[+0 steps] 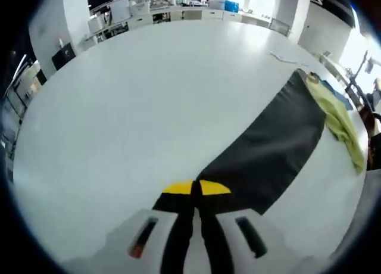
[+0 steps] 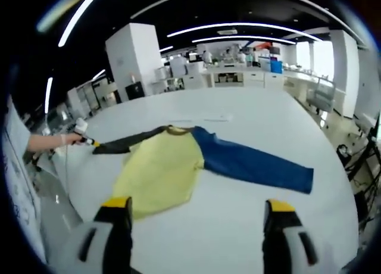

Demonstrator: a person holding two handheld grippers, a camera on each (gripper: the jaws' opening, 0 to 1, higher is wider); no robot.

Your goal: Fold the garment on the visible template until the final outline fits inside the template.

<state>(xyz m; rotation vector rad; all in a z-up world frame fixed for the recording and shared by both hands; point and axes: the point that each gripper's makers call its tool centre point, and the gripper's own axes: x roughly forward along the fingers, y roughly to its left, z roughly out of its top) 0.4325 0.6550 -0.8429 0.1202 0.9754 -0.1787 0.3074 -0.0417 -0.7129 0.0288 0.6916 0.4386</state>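
Left tongs [image 1: 196, 190] pinch the cuff of the dark sleeve [image 1: 268, 149], drawing it out flat toward the white desk's [image 1: 149, 107] near edge, likely readying a fold. Right tongs [image 2: 196, 211] hover agape above the yellow-bodied, blue-sleeved shirt [image 2: 161, 170], spread mid-desk. No template outline is discernible.
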